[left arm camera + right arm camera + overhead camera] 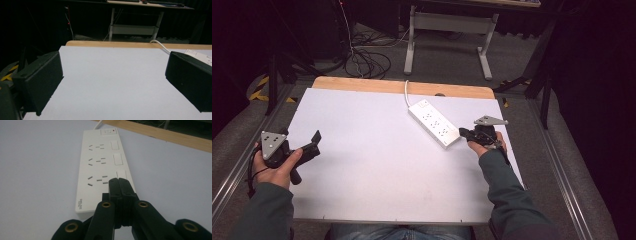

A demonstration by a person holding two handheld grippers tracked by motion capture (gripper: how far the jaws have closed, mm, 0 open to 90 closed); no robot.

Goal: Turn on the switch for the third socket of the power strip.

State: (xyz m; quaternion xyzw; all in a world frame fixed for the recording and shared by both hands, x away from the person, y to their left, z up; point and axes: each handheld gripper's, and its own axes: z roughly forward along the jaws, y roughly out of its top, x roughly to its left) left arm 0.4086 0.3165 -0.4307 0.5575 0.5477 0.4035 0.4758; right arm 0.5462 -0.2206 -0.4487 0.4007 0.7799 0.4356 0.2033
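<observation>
I've got the power strip [434,122] on the table [377,165], right of centre toward 1 o'clock, lying diagonally from 11 to 5. Its cord [406,90] runs off the far edge at 12. My right gripper [464,132] sits at the strip's near end, tips over the last socket's switch [121,174]. Left gripper [315,142] is at the table's 9 o'clock edge, well apart from the strip.
</observation>
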